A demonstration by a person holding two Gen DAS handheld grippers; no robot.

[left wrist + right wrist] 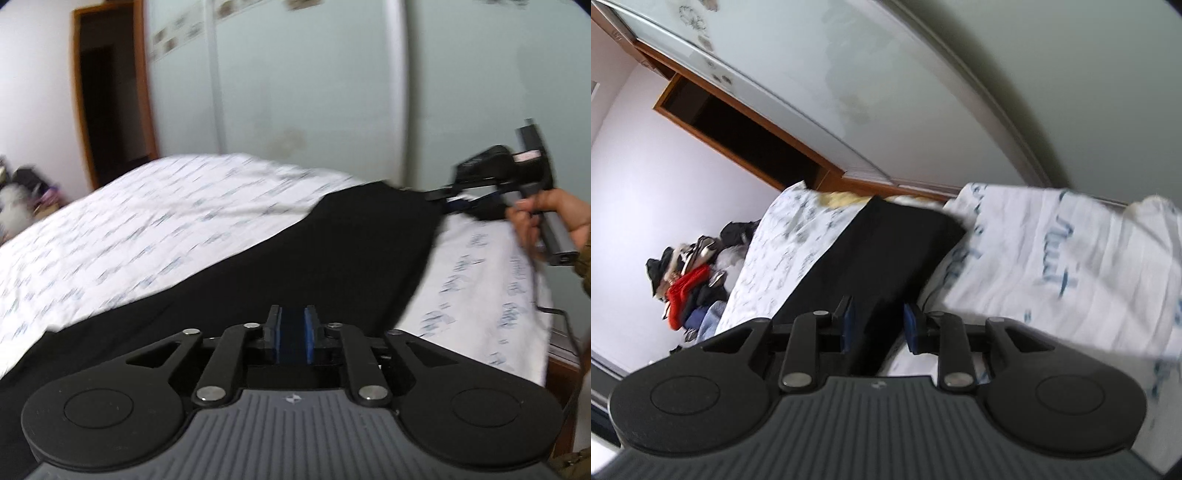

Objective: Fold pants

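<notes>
The black pants are laid across a bed covered with a white sheet printed in blue, running as a long dark band from the near left to the far right in the left wrist view. The flat, firm bed surface is probably chosen so that the cloth can be spread out and creased cleanly.

The left hand-held gripper is set at the near end of the band. Its blue pads are seen close together with only a narrow gap, and dark cloth lies between and beneath them; whether the pads are pressing on it cannot be told. The right hand-held gripper is held by a hand at the far right corner of the pants. In its own view the right hand-held gripper is seen moderately parted, with the black cloth passing between the pads but not touched by them, so nothing is gripped.

The two ends are probably attended to together so that the garment is kept straight and taut along its length. The fold just laid appears to be being released. A pile of clothes is seen beyond the bed, well apart from the work.
</notes>
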